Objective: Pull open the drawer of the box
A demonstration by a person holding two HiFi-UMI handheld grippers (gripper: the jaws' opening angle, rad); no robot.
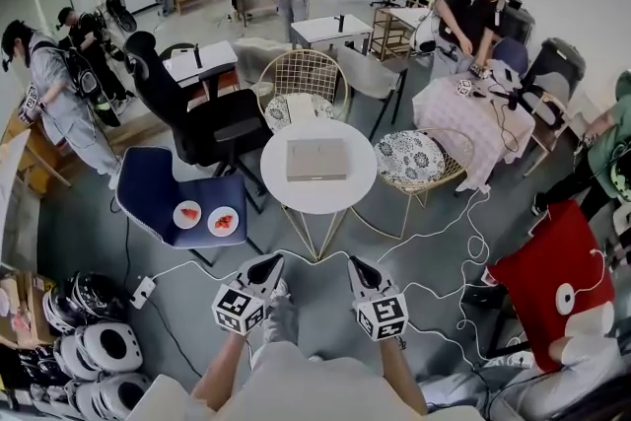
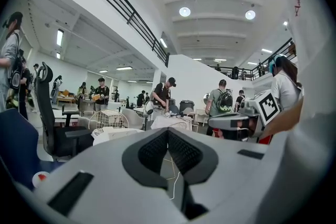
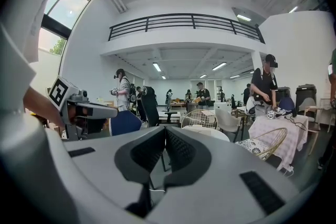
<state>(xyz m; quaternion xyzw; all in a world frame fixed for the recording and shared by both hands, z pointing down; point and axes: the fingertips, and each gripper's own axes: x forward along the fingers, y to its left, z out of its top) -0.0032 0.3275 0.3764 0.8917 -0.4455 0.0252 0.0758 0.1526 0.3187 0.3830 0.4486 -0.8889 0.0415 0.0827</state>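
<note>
Beige box lies flat at the centre of a round white table. Drawer not distinguishable from above. Gold wire chair stands behind the table, and a cushioned one is on its right. Blue chair on the left carries two small plates. Left gripper and right gripper hover side by side short of the table. Both point toward the box and are well apart from it. Each has its jaws pressed together, with nothing between.

Two plates lie on a blue chair.
</note>
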